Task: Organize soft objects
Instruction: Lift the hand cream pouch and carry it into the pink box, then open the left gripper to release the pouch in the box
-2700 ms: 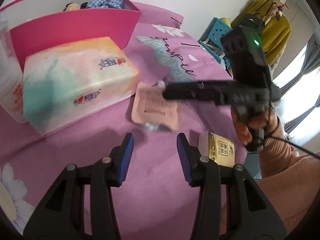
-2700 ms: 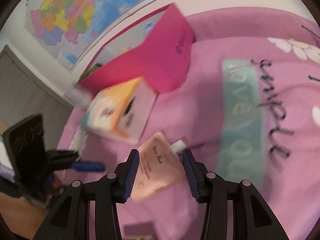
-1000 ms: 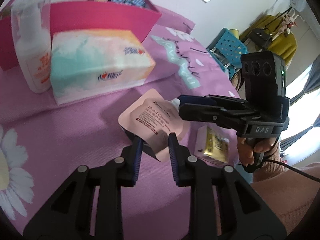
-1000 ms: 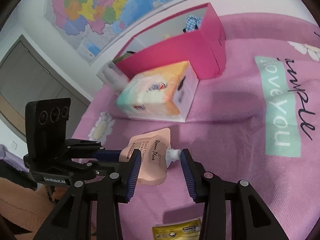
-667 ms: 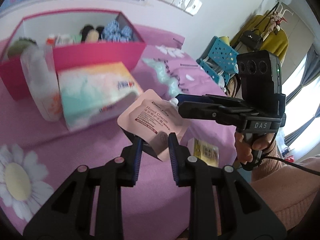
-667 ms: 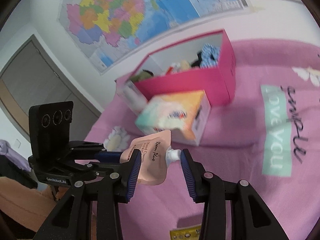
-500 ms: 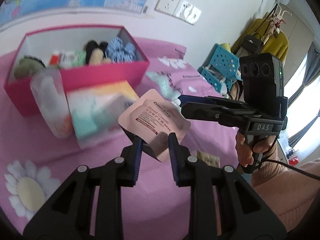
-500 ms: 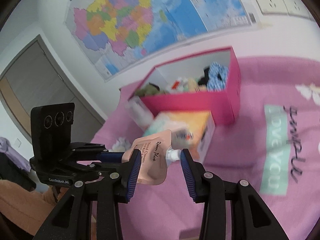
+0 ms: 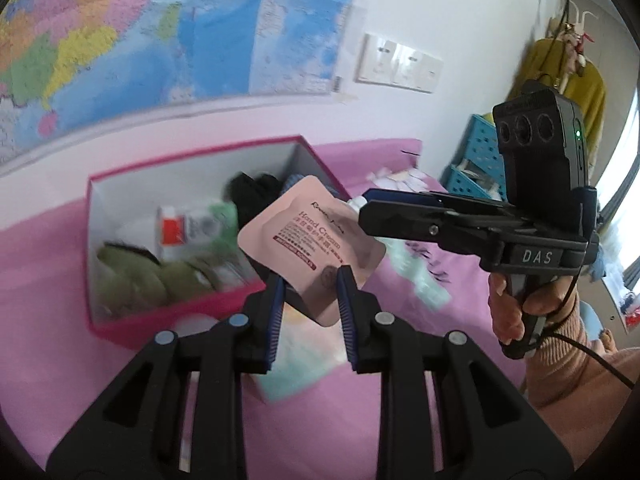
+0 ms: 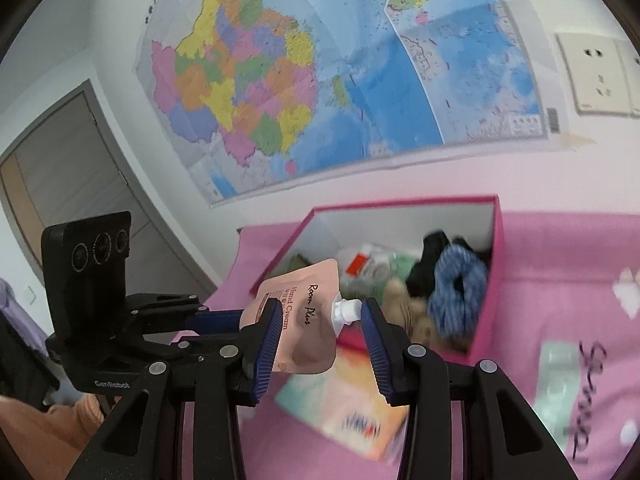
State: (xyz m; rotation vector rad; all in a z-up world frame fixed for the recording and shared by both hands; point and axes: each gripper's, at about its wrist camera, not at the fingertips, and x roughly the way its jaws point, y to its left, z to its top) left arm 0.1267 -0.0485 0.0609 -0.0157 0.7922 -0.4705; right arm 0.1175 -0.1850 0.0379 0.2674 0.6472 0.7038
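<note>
Pink bedding (image 9: 360,420) printed with white flowers and dark lettering covers the bed, and a coloured wall map (image 10: 320,60) hangs above it beside white wall sockets (image 9: 400,66). At the head of the bed stands an open pink box (image 9: 112,328) with a white interior; it contains a blue-and-white checked fabric piece (image 10: 456,284), a black soft item (image 10: 430,256), an olive-green soft item (image 9: 132,272) and a small white package with red print (image 9: 180,232). Just in front of the box lies a pastel tissue pack (image 10: 352,404), blurred in both views.

A pale pink hand cream pouch (image 9: 308,236) with a white spout (image 10: 346,310) is held in the air over the near edge of the box, tilted, with its spout toward the right. The left gripper (image 9: 310,312) is closed nearly all the way on the lower corner of the pouch, its blue pads pressing both faces. The right gripper (image 10: 320,328) comes in from the right and is partly closed across the spout end; its left pad lies against the pouch body, and the spout tip reaches the right pad, though firm contact there cannot be confirmed. A hand (image 9: 516,300) in a peach ribbed sleeve (image 9: 580,368) grasps the right gripper's handle. At far right stand a blue plastic crate (image 9: 476,160) and a mustard garment (image 9: 576,80) on a rack.
</note>
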